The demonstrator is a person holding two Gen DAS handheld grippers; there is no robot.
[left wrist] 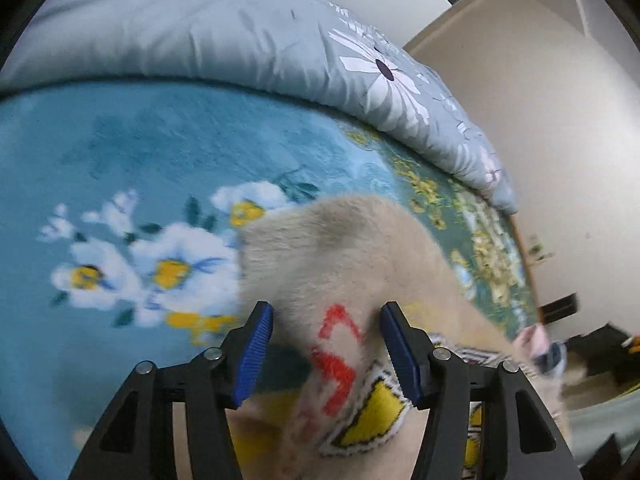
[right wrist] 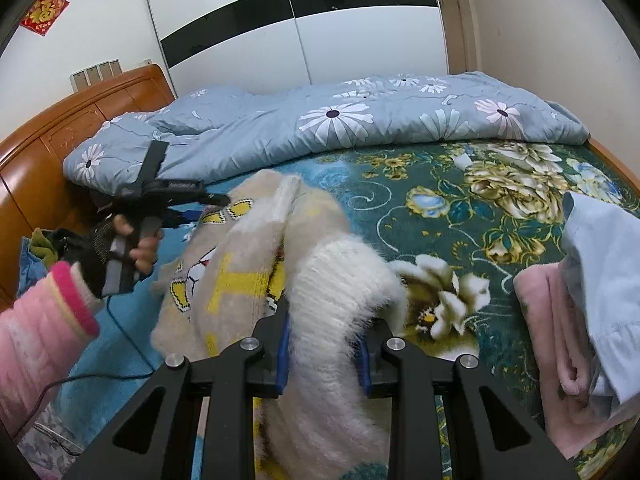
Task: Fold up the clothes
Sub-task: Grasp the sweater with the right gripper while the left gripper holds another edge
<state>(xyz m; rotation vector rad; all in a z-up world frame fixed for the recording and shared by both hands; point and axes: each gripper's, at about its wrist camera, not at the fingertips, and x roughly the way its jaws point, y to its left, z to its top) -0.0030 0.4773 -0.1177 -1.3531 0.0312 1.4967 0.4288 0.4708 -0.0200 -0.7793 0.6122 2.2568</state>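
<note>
A fluffy beige sweater (right wrist: 256,264) with yellow, red and white cartoon patterns lies bunched on the floral bed blanket (right wrist: 420,208). My right gripper (right wrist: 323,354) is shut on a white fuzzy cuff or hem of the sweater (right wrist: 340,292), lifted above the bed. In the left wrist view my left gripper (left wrist: 326,346) has its blue pads (left wrist: 256,352) apart, with the sweater (left wrist: 344,264) running between them; the pads do not press the cloth. The left gripper also shows in the right wrist view (right wrist: 192,210), held by a hand at the sweater's far left edge.
A grey-blue daisy-print duvet (right wrist: 340,128) lies along the far side of the bed. Folded pink and light blue clothes (right wrist: 580,300) are stacked at the right. A wooden headboard (right wrist: 60,132) is at the left. A wardrobe stands behind.
</note>
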